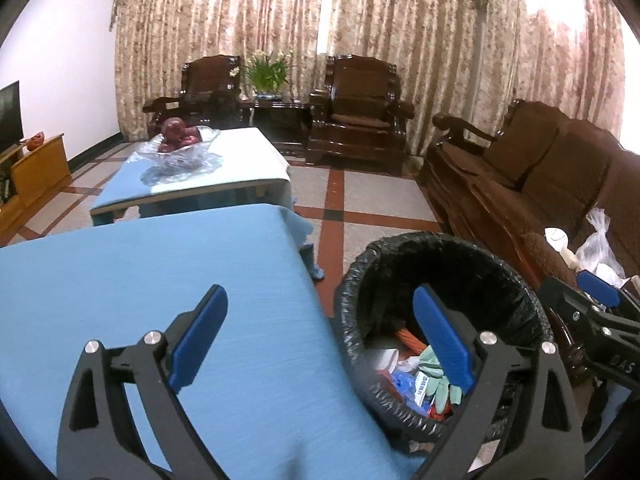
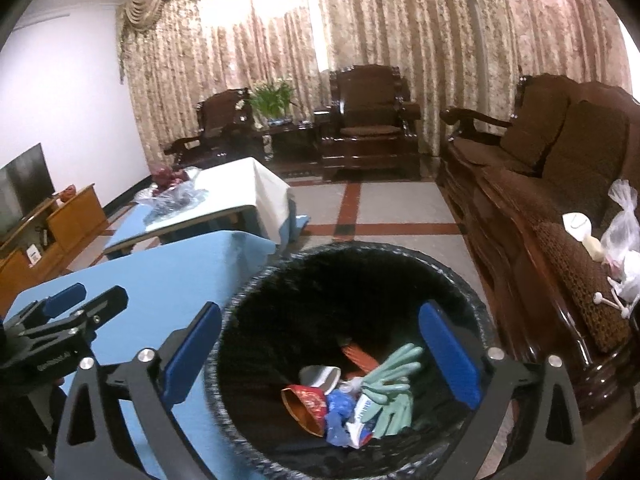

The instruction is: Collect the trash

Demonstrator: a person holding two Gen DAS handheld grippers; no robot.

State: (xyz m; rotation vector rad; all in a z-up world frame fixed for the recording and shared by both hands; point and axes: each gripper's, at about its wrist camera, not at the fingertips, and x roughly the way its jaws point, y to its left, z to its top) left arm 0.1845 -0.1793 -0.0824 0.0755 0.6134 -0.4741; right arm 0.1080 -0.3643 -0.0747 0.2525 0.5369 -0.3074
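Trash sits in the bottom of the bin [image 2: 256,280], black liner folded over its rim: pale green gloves [image 2: 394,384], a crumpled blue scrap [image 2: 338,412], a red-orange wrapper [image 2: 306,404], a white piece [image 2: 320,376] and a small printed carton [image 2: 366,416], all heaped together and touching.

Your right gripper [image 2: 320,364] hangs above the bin mouth, jaws spread wide, nothing between the blue pads [image 2: 448,356]. The heap shows through the gap, well below the fingers.

Your left gripper [image 1: 320,344] is also spread wide and empty; one pad is over the blue tablecloth [image 1: 160,264], the other over the bin's near rim. From the left wrist view the bin stands on the floor just beside the table edge, and the right gripper shows at the far right edge of that view.

Second table [image 1: 240,148] farther back carries a glass bowl [image 1: 178,152] of dark red fruit [image 1: 176,132] on clear plastic.

Sofa [image 2: 560,168] runs along the right, close to the bin. Clear plastic bags [image 2: 622,232] and a white item [image 2: 576,222] lie on its seat; can't tell what the white item is.

Two wooden armchairs [image 1: 360,108] and a potted plant [image 1: 266,70] stand in front of the curtains [image 1: 400,20]. TV on a wooden cabinet [image 1: 36,168] at far left.
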